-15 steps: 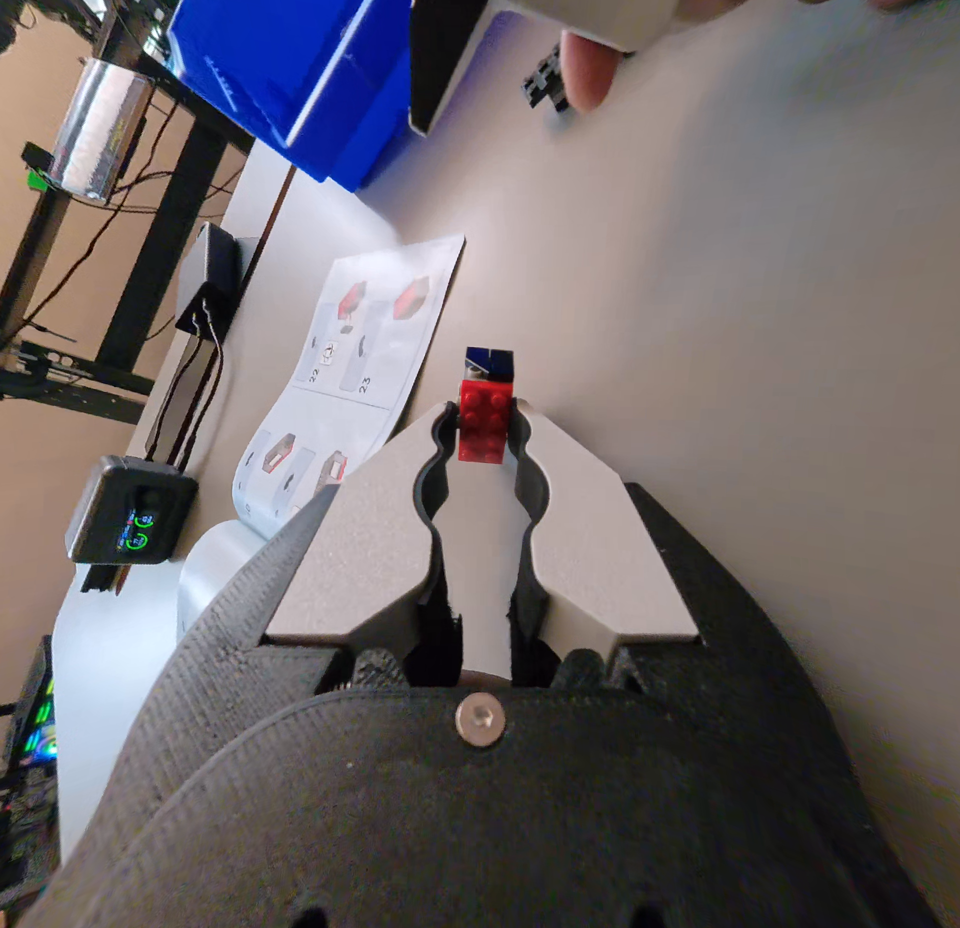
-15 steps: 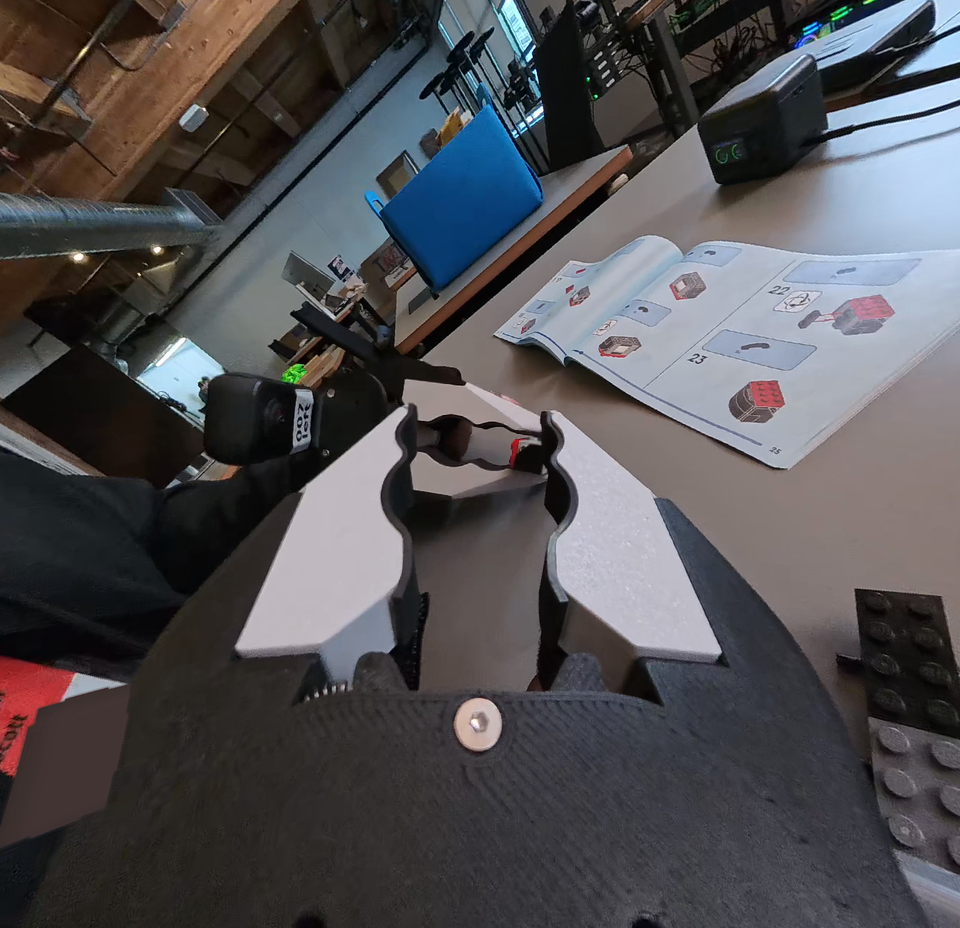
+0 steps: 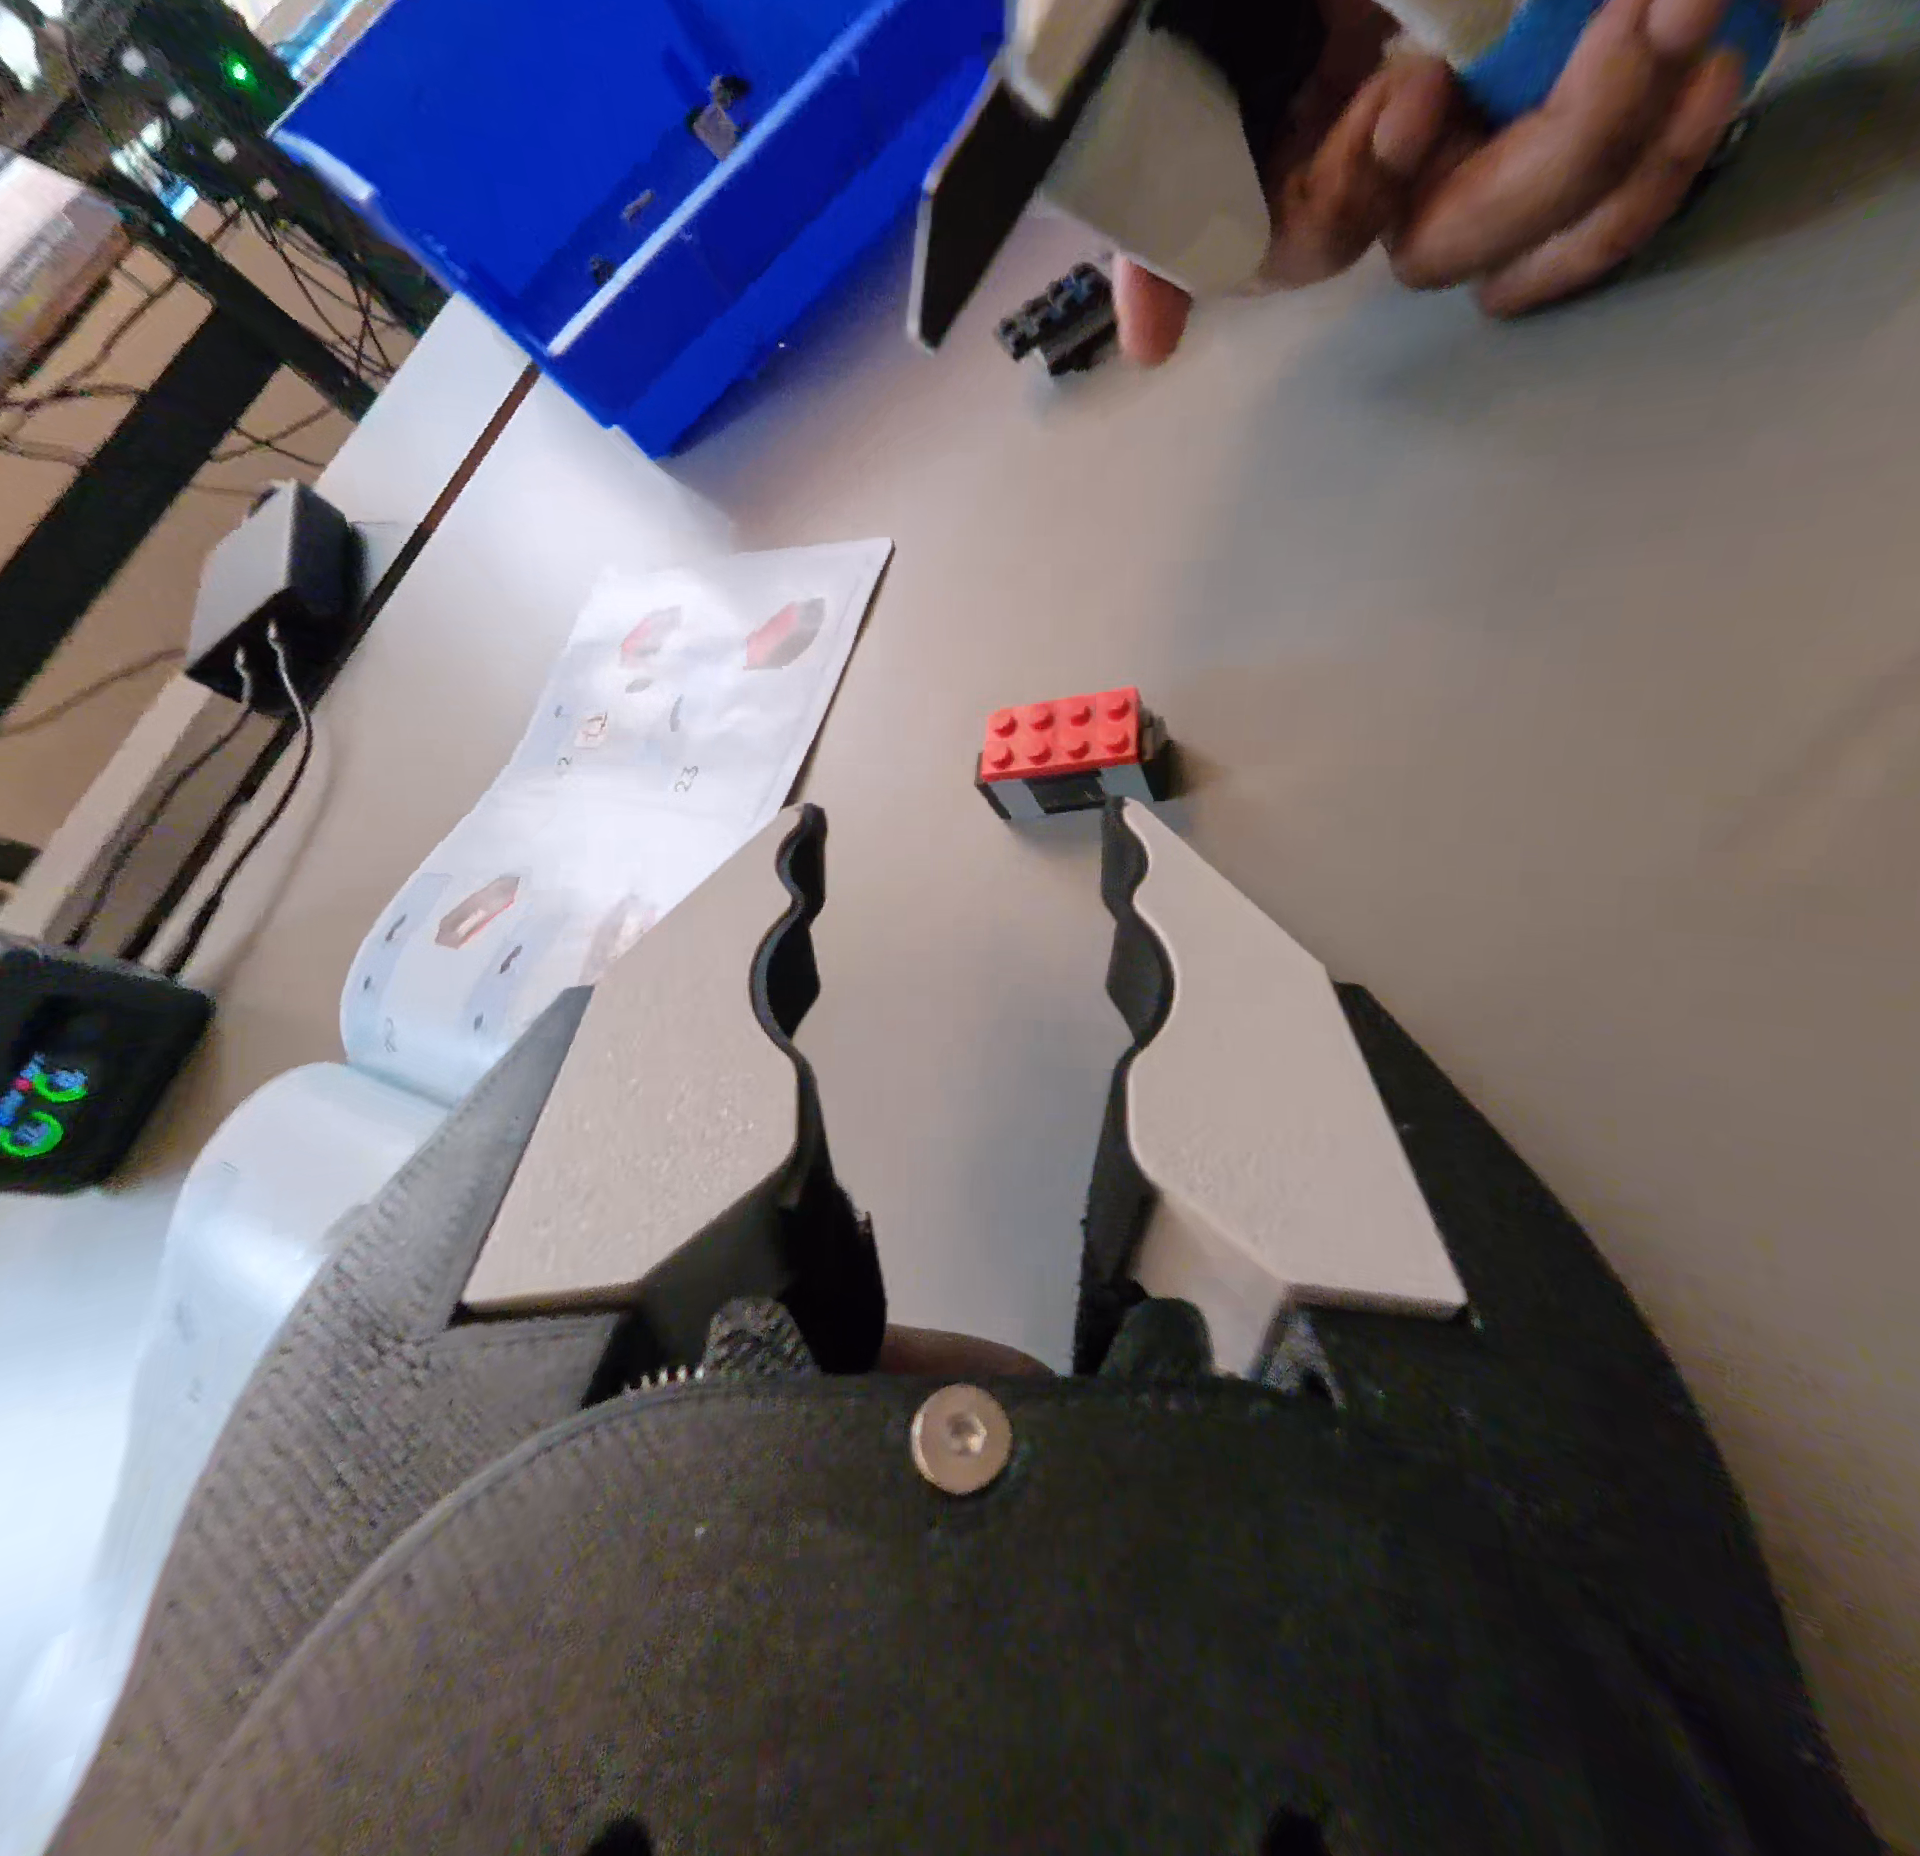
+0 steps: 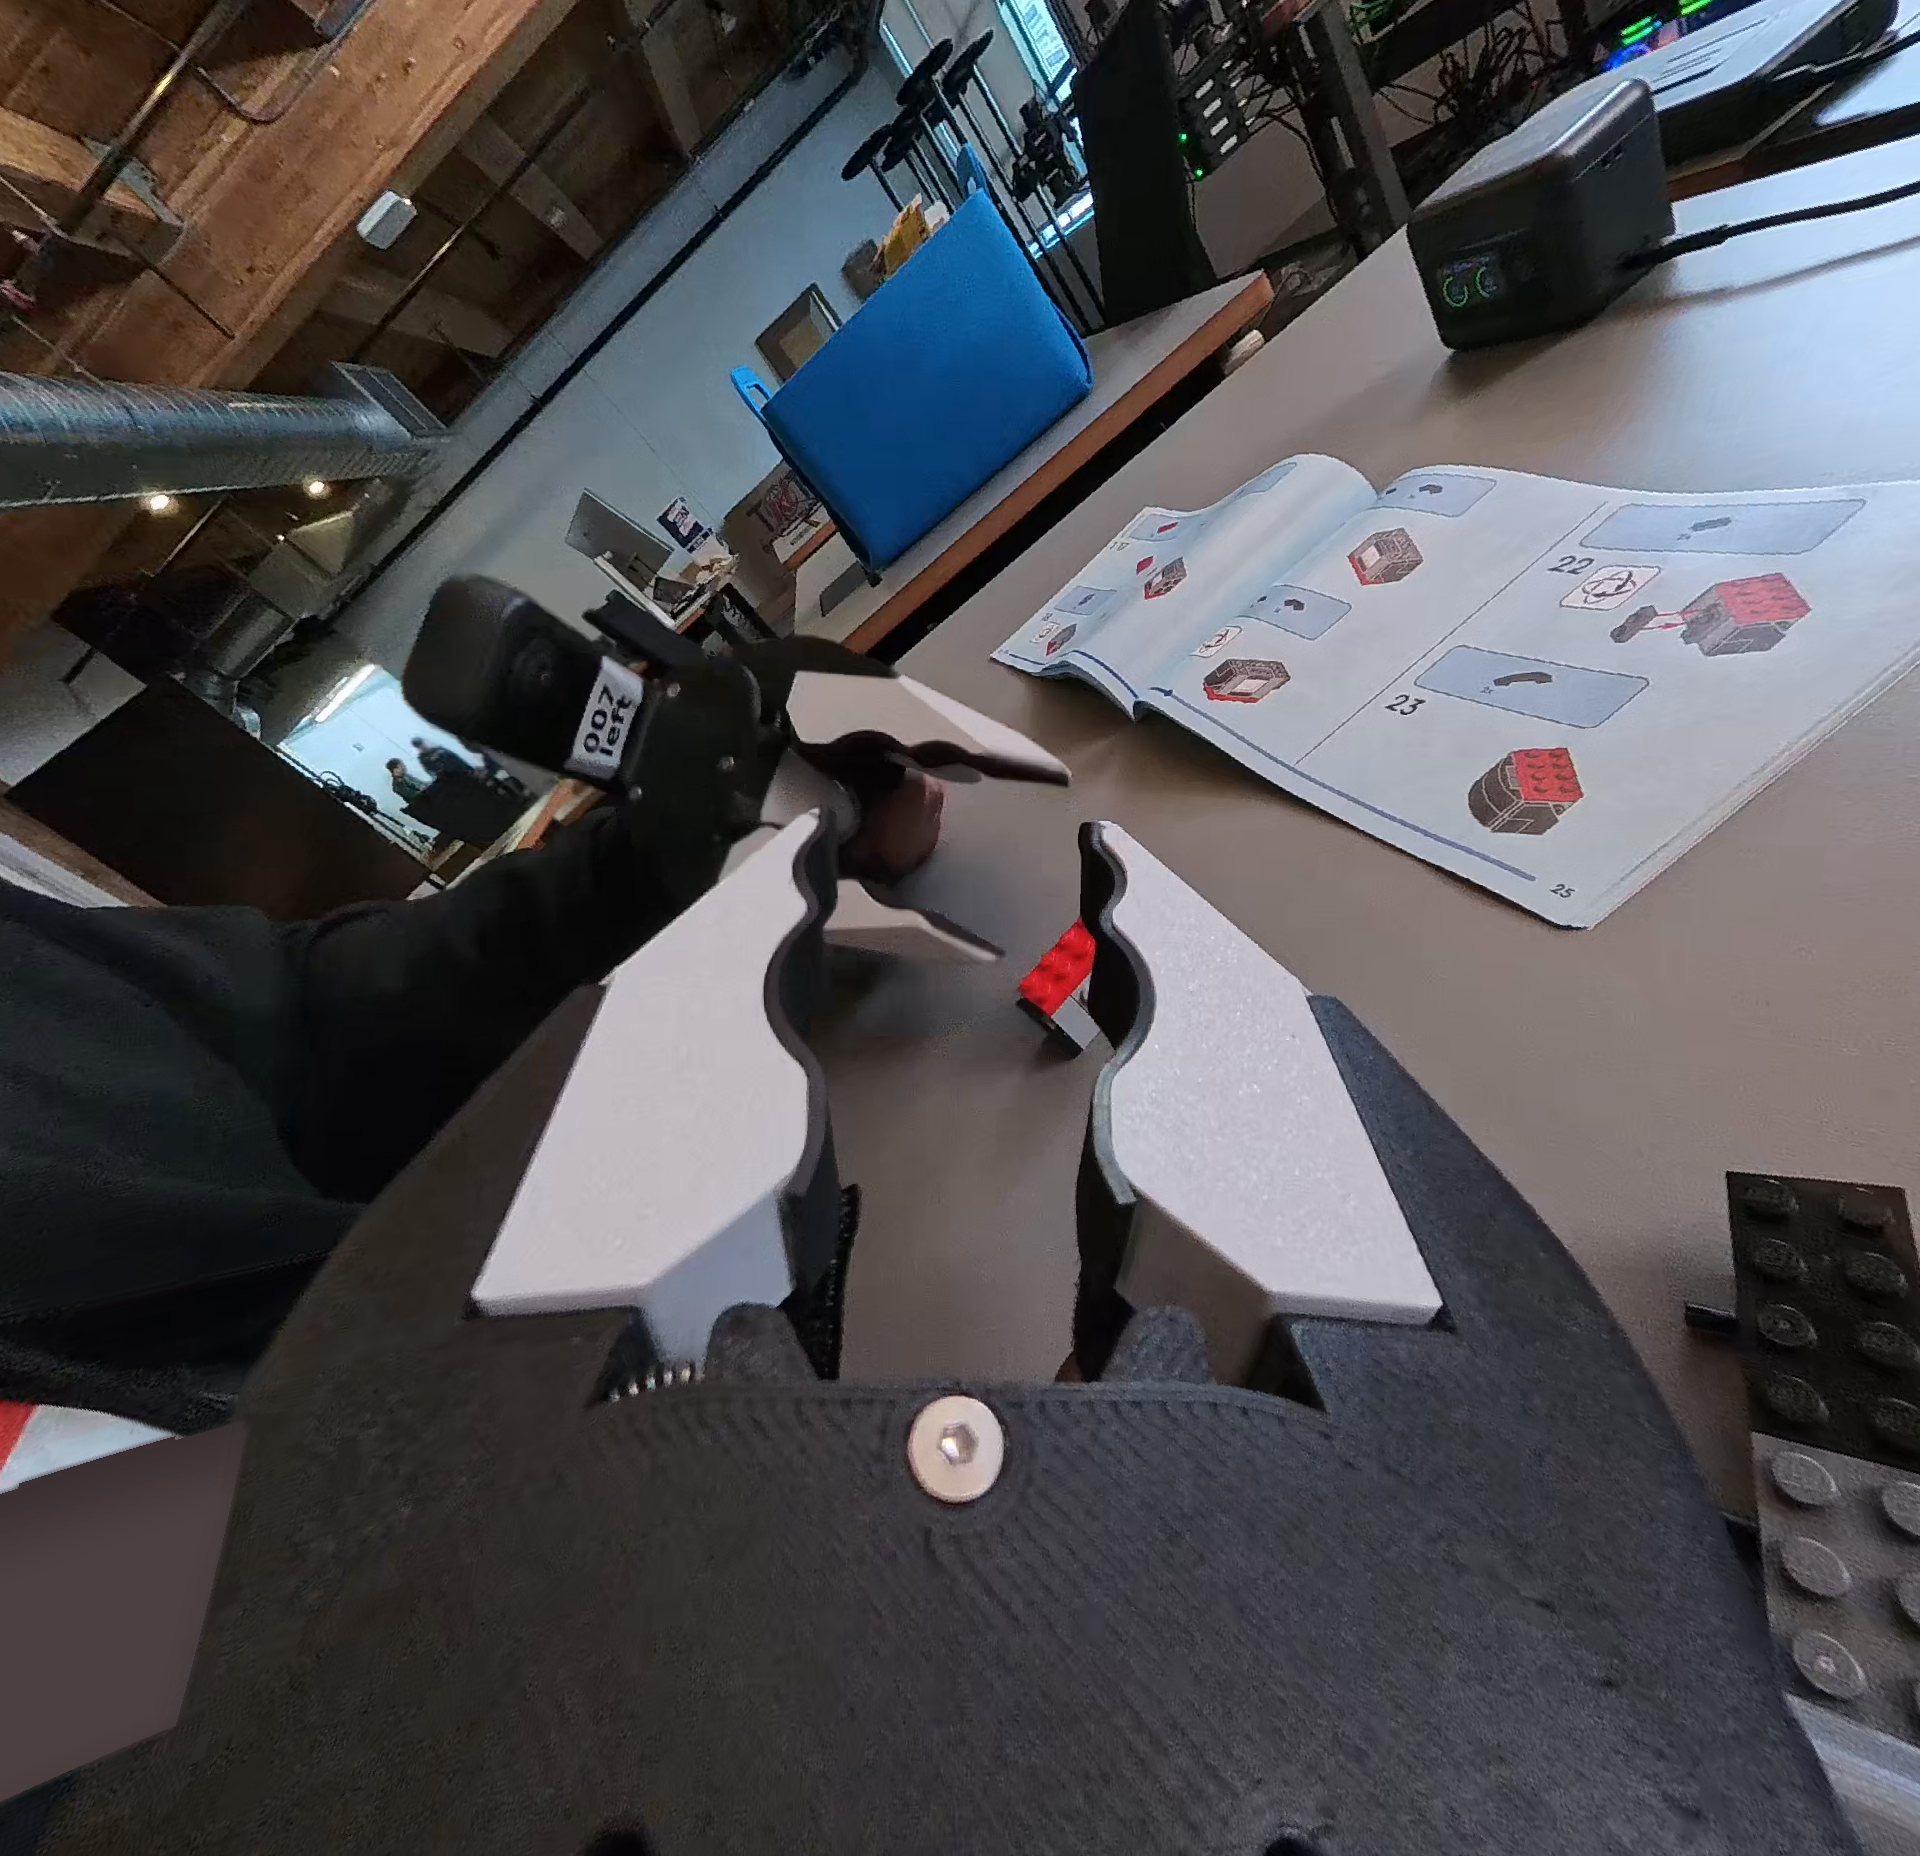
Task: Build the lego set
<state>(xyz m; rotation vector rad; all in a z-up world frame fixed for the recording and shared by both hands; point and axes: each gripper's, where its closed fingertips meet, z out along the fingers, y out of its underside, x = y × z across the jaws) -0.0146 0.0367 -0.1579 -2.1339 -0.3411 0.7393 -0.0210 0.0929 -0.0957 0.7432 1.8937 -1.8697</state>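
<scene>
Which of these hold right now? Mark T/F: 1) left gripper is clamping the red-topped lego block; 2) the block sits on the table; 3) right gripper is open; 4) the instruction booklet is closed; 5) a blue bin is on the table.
1) The left gripper is clamping the red-topped lego block. False: its fingers are spread wide and the block lies beyond the tips, ungripped.
2) The block sits on the table. True.
3) The right gripper is open. True, with nothing between its fingers.
4) The instruction booklet is closed. False: it lies open, showing build steps.
5) A blue bin is on the table. True, seen in the left wrist view.
</scene>
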